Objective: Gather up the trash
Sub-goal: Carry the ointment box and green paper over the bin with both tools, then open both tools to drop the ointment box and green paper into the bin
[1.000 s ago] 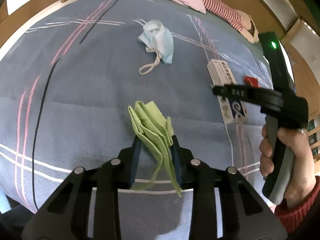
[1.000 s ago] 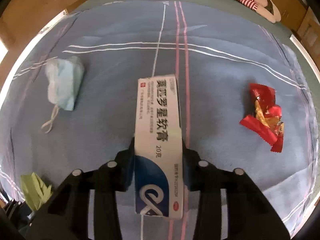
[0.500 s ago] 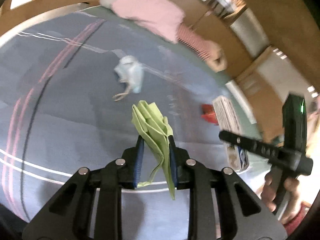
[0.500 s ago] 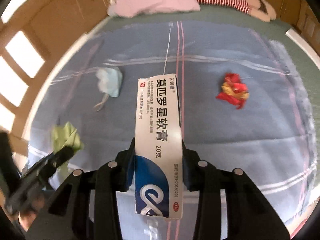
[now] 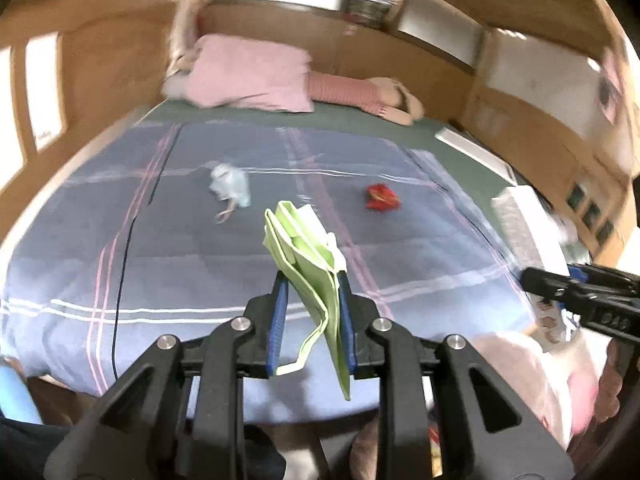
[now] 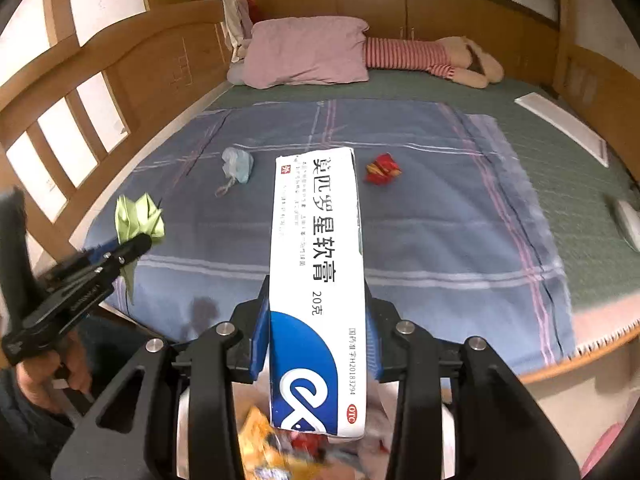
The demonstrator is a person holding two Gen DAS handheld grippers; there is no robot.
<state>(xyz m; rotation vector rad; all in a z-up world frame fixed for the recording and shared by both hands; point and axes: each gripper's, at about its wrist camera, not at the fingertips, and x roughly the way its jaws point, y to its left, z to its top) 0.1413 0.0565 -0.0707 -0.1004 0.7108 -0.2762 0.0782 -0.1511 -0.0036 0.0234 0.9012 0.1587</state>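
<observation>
- L gripper: my jaws pinch a folded green paper, pads tight on both sides; one end sticks up past the tips, a loose strip hangs below.
- R gripper: my jaws clamp a long white-and-blue ointment box, lengthwise along the fingers, top end well past the tips, bottom end back toward the cam.
- Both items held up in the air, clear of the bed's blue plaid blanket.
- Still on the blanket: crumpled light-blue face mask w/ ear loop trailing, and a red snack wrapper, well apart from each other. Both show in the R view too, mask left of the box top, wrapper right of it.
- Only L view: R gripper from the side at the right edge, box blurred there; something pale pink and blurred below it, can't tell what.
- Only R view: L gripper at left w/ the hand gripping its handle, green paper bunched at its tip; colourful wrappers blurred under the box's bottom end; white flat panel on the green sheet at far right.
- Far end of bed, both views: pink pillow, striped plush toy lying beside it. Sharp in R view, smeared in L.
</observation>
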